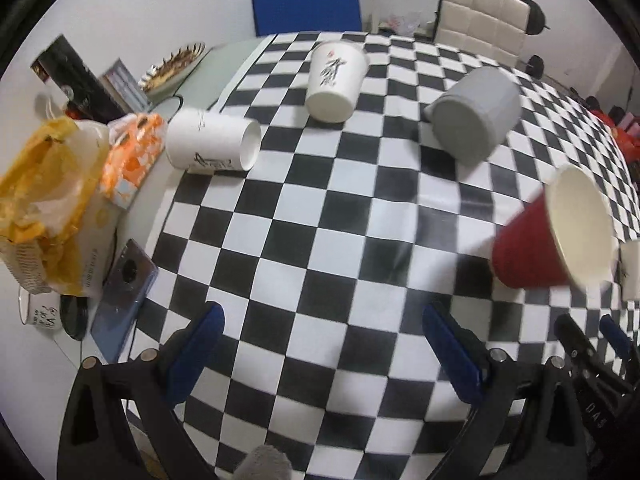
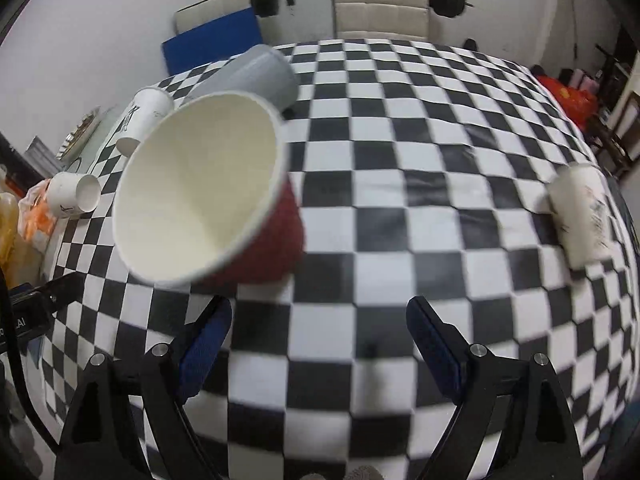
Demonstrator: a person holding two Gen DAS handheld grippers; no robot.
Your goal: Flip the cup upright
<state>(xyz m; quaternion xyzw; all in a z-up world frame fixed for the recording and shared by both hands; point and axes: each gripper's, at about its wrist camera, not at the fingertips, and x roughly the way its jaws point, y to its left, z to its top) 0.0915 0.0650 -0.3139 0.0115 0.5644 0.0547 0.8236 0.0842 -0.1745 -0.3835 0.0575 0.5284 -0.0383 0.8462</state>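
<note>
Two wrist cameras looking down over the checkered table [image 1: 320, 240]

Each is looking forward along its fingers from low and near; the right is sitting closest to the red cup [image 2: 208, 200], and both are sharing it, the grey cup [image 1: 472, 116] and far chairs.

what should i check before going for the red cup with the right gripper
1. Right gripper open: ok, its jaws stand wide apart with nothing between them.
2. Red cup needs flipping: ok, it lies tilted on the checkered tablecloth, mouth toward the camera.
3. Cup lined up between the fingers: not ok, it sits left of centre, above the left finger.
4. Room around the cup: cannot tell, the grey cup lies close behind it; any gap is hidden.
5. Left gripper out of the way: ok, open and empty, off to the cup's left.
6. Cup empty: ok, only white interior shows.
</note>
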